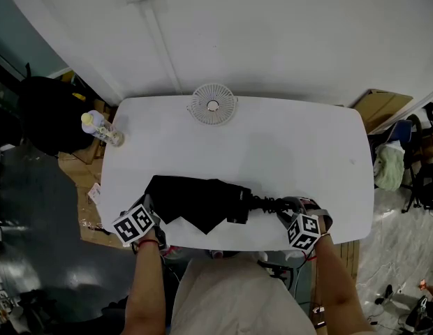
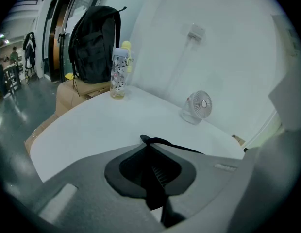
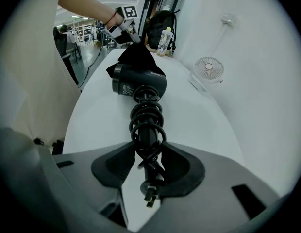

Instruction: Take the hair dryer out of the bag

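Observation:
A black cloth bag lies near the table's front edge. The dark hair dryer sticks out of the bag's mouth, its body lying on the table. Its handle, wrapped in coiled black cord, points toward my right gripper, which is shut on that handle; the plug hangs below the jaws. My left gripper is shut on the bag's black fabric at its far end, a strap trailing ahead. In the head view the right gripper sits at the front right.
A small white desk fan stands at the table's back edge. A clear bottle with a yellow cap stands at the back left corner. A black backpack rests on boxes beyond the table. The white table ends just before me.

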A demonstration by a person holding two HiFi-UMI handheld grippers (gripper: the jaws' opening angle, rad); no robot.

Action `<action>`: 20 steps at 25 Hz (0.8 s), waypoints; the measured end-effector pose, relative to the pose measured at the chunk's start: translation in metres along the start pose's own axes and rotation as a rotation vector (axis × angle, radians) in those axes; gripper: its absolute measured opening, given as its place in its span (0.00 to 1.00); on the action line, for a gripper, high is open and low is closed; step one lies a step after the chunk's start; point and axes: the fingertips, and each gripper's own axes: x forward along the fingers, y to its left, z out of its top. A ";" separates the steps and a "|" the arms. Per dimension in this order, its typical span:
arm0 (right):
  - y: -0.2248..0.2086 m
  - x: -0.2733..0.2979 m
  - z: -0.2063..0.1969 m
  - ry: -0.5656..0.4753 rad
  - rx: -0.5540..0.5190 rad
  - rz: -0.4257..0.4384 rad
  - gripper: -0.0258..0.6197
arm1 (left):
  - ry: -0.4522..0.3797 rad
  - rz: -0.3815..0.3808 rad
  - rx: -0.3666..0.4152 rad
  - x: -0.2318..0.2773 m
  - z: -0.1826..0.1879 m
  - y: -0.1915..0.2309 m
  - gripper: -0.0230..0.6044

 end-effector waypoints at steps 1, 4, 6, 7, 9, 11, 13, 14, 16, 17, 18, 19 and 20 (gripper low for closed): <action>0.002 -0.001 -0.001 -0.007 0.014 0.005 0.31 | 0.006 -0.006 0.004 0.000 -0.002 -0.001 0.08; 0.007 -0.002 0.000 -0.035 0.057 0.026 0.31 | 0.019 -0.034 0.020 0.000 -0.006 -0.006 0.08; 0.009 -0.004 0.001 -0.053 0.103 0.042 0.32 | 0.013 -0.045 0.034 -0.003 -0.006 -0.008 0.13; 0.008 -0.005 0.002 -0.064 0.137 0.049 0.31 | 0.008 -0.048 0.045 -0.004 -0.006 -0.009 0.20; 0.005 -0.009 0.002 -0.088 0.209 0.056 0.32 | 0.005 -0.060 0.074 -0.010 -0.005 -0.012 0.32; 0.002 -0.017 0.003 -0.110 0.256 0.059 0.35 | 0.009 -0.077 0.115 -0.018 -0.006 -0.018 0.38; -0.002 -0.026 0.007 -0.141 0.284 0.062 0.39 | 0.009 -0.090 0.178 -0.028 -0.006 -0.027 0.42; -0.003 -0.031 0.010 -0.163 0.296 0.063 0.41 | 0.007 -0.099 0.220 -0.034 -0.006 -0.033 0.43; -0.005 -0.041 0.019 -0.209 0.308 0.066 0.44 | -0.004 -0.126 0.317 -0.043 -0.004 -0.050 0.44; -0.006 -0.044 0.024 -0.228 0.306 0.069 0.45 | -0.011 -0.145 0.367 -0.048 -0.003 -0.060 0.45; -0.006 -0.046 0.029 -0.241 0.298 0.074 0.46 | -0.016 -0.168 0.413 -0.052 -0.003 -0.071 0.45; -0.006 -0.046 0.034 -0.249 0.287 0.082 0.46 | -0.020 -0.199 0.450 -0.055 -0.004 -0.083 0.45; -0.005 -0.045 0.038 -0.253 0.274 0.091 0.47 | -0.022 -0.242 0.477 -0.059 -0.006 -0.097 0.45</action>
